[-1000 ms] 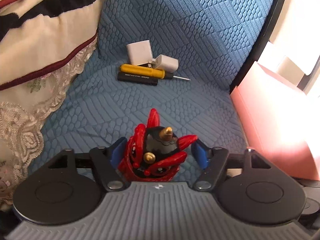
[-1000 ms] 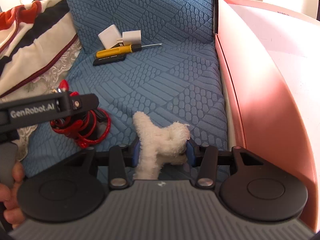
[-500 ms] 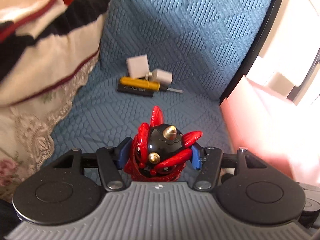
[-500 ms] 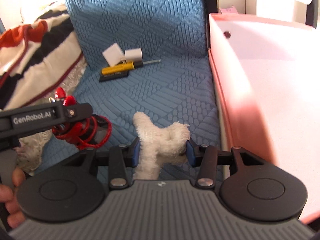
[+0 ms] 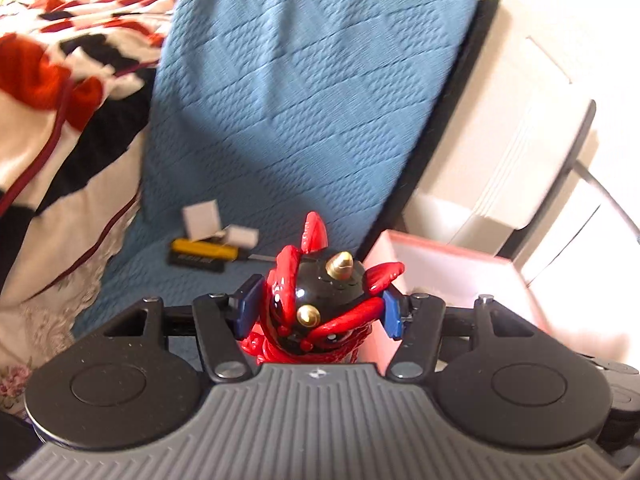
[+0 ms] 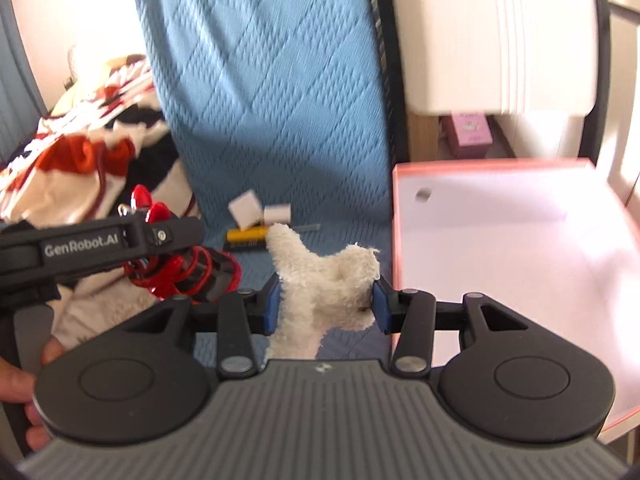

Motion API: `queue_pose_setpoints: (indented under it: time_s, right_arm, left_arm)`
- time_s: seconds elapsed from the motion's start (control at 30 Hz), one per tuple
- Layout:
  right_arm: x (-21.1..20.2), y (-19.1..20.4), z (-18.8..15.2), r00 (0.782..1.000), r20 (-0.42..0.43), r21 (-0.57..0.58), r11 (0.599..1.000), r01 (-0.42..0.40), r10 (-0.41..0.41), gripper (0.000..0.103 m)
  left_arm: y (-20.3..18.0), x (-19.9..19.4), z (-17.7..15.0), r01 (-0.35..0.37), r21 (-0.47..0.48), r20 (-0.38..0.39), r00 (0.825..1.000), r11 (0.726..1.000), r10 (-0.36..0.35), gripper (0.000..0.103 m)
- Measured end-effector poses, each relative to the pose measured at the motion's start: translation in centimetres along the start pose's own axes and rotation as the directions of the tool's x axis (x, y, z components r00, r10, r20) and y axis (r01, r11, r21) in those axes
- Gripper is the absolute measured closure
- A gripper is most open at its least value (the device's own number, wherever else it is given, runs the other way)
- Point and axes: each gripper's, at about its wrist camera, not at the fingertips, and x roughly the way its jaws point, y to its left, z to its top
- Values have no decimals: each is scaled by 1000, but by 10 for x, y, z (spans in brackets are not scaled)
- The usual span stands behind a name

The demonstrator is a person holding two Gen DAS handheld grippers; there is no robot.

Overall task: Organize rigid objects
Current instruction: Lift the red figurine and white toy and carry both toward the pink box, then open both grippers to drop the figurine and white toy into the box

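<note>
**Between both pairs of fingers, a toy held above the blue seat**

Between the blue-padded fingers of the left gripper [image 5: 320,306] sits a glossy red-and-black toy figure with gold horns [image 5: 326,304], pinched from both sides and held clear of the quilted blue seat cover [image 5: 280,100]. In the right wrist view the same toy [image 6: 180,272] shows beside the left gripper's black body, to the left of the right gripper's fingers.

The right gripper [image 6: 324,304] pinches a fluffy white plush toy [image 6: 320,284] between its pads, one limb of it sticking up and forward past the fingertips.

Ahead of both grippers, well apart from the fingers, a small cluster lies on the seat: a yellow-handled screwdriver [image 5: 204,247], a flat black bar [image 5: 196,261] just beside it on the near side, and two small white blocks [image 5: 218,226] touching or nearly touching the screwdriver on the far side. Motion blur keeps their edges soft.

To the right of the right gripper's fingers stands an open pink box with a pale inside [image 6: 500,248], its near left wall close to the right pad. In the left wrist view a corner of this box [image 5: 440,260] rises just right of the held figure.

Left of the fingers, a crumpled red, black and cream blanket [image 5: 60,100] lies against the seat.
</note>
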Motion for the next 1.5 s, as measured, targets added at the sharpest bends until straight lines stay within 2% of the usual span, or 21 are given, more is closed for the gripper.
queue_pose_setpoints:
  time_s: [0.2, 0.4, 0.57, 0.7, 0.9, 1.07, 1.2, 1.43, 1.5]
  right_arm:
    - [-28, -35, 28, 998, 59, 13, 1000, 24, -25, 55]
    - [-35, -77, 37, 996, 53, 16, 997, 72, -73, 55]
    - [-26, -115, 29, 995, -1, 50, 993, 104, -104, 55]
    - [-8, -144, 6, 987, -84, 67, 988, 141, -135, 55]
    - [20, -179, -31, 967, -203, 104, 978, 179, -156, 55]
    - [40, -194, -46, 947, -273, 123, 971, 206, -166, 55]
    - [47, -199, -49, 944, -285, 141, 967, 210, -164, 54]
    - [46, -197, -44, 949, -276, 154, 967, 202, -154, 53]
    - [41, -195, -41, 952, -263, 159, 966, 206, -159, 49]
  left_arm:
    - [-53, 2, 15, 61, 7, 19, 998, 998, -61, 39]
    - [-106, 21, 18, 118, 39, 13, 993, 992, -119, 39]
    - [-144, 49, 1, 146, 65, -38, 989, 987, -144, 39]
    - [-168, 77, -25, 161, 95, -104, 983, 982, -151, 39]
    - [-183, 118, -59, 150, 120, -206, 971, 981, -123, 39]
    - [-184, 141, -74, 136, 122, -276, 956, 983, -98, 39]
    - [-181, 147, -78, 124, 119, -290, 953, 985, -85, 39]
    - [-178, 141, -72, 125, 114, -272, 958, 986, -90, 37]
    - [-178, 136, -69, 123, 127, -271, 959, 984, -85, 35]
